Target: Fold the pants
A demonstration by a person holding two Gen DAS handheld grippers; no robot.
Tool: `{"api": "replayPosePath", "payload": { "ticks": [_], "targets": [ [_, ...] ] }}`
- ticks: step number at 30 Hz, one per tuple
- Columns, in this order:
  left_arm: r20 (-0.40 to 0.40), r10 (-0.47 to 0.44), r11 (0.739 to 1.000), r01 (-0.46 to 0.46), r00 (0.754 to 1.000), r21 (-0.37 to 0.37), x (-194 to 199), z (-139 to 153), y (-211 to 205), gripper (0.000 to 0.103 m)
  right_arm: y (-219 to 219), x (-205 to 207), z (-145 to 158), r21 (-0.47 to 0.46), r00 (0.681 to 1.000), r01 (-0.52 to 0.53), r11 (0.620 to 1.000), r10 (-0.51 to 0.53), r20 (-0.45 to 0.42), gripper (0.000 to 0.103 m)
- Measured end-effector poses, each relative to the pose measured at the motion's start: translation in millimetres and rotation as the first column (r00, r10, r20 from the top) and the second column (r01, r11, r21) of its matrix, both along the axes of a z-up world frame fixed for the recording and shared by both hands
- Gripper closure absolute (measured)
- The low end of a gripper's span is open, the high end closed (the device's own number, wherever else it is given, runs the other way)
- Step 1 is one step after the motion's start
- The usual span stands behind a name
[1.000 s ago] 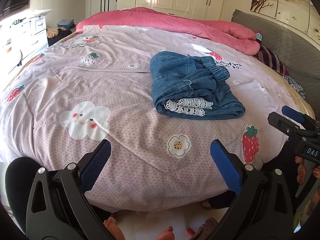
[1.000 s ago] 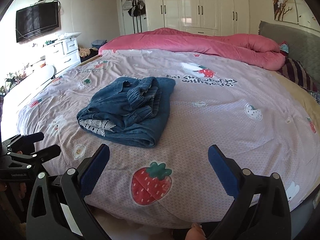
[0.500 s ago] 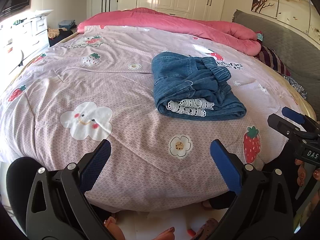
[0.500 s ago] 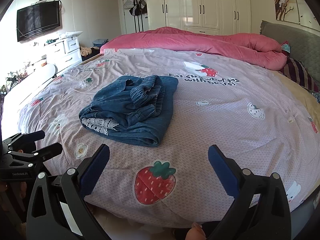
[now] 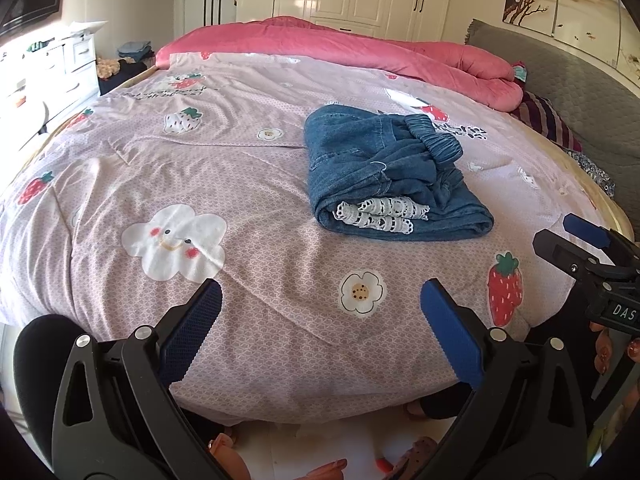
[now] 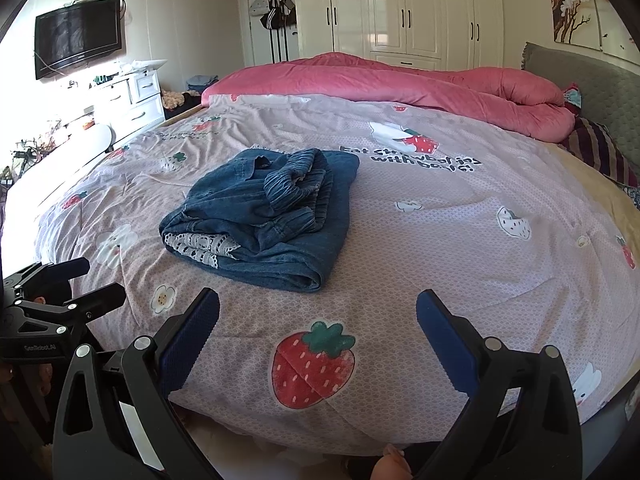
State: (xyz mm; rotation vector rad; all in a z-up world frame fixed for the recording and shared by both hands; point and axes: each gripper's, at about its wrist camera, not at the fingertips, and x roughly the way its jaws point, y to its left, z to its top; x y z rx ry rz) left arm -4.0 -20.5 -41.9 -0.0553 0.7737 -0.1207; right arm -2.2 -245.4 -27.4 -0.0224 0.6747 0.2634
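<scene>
Blue denim pants (image 5: 384, 172) with white lace hems lie folded in a compact bundle on the pink patterned bed cover (image 5: 180, 168); they also show in the right wrist view (image 6: 264, 216). My left gripper (image 5: 320, 320) is open and empty, held off the bed's near edge, well short of the pants. My right gripper (image 6: 318, 328) is open and empty, also off the near edge. Each gripper shows in the other's view, the right one (image 5: 580, 244) and the left one (image 6: 68, 284).
A rolled pink duvet (image 5: 360, 52) lies along the bed's far side. A grey headboard (image 5: 580, 92) and striped pillow (image 5: 548, 120) are at right. White drawers (image 6: 132, 100) and a wall TV (image 6: 78, 36) stand at left. Wardrobes (image 6: 400, 12) fill the back wall.
Both grippers have drifted back slightly from the bed, staying open. The folded pants have not moved.
</scene>
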Motion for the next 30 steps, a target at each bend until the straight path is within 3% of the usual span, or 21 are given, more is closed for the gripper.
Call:
{"api": "replayPosePath", "payload": {
  "ticks": [30],
  "targets": [
    [0.007, 0.018, 1.000, -0.018, 1.000, 0.009, -1.1, 2.2, 2.6, 0.009, 1.1, 0.3, -3.4, -0.009, 1.000, 0.000, 1.000, 0.000, -0.003, 0.004]
  ]
}}
